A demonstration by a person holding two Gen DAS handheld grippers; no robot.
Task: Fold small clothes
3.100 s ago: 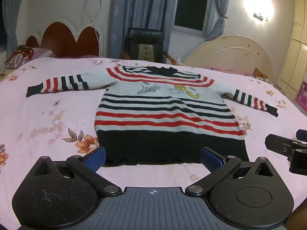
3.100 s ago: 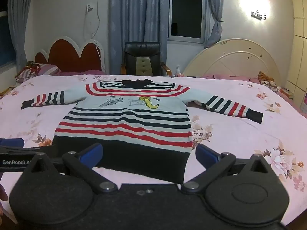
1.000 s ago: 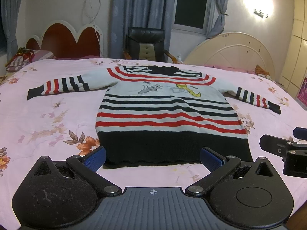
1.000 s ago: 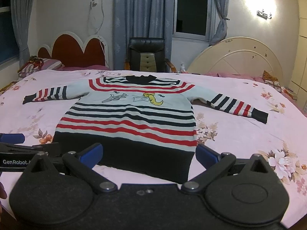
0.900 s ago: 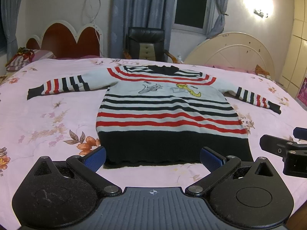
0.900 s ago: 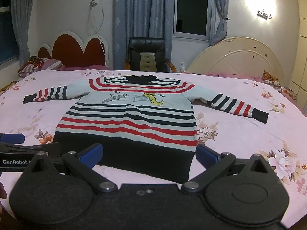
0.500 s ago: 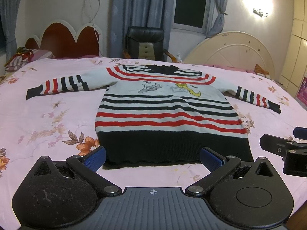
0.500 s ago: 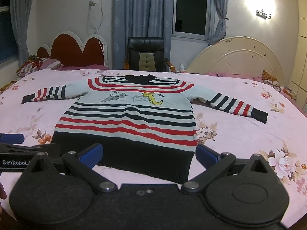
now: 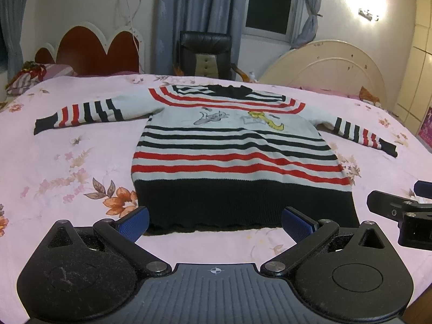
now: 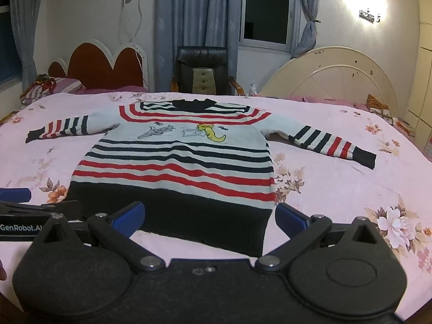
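A small striped sweater [image 9: 232, 148] lies flat and face up on the pink floral bedsheet [image 9: 54, 167], both sleeves spread out, black hem nearest me. It also shows in the right wrist view [image 10: 175, 159]. My left gripper [image 9: 216, 222] is open and empty, held just in front of the hem. My right gripper [image 10: 209, 217] is open and empty, in front of the hem's right part. The right gripper's fingers [image 9: 391, 208] show at the right edge of the left wrist view.
A black chair [image 9: 205, 54] stands behind the bed. A red headboard [image 9: 89, 51] is at back left, a cream headboard [image 9: 326, 67] at back right. A striped pillow [image 10: 51, 87] lies far left. The bed's right edge [image 10: 421, 145] is close.
Both views have drifted only slightly; the sweater lies as before and both grippers stay open and empty.
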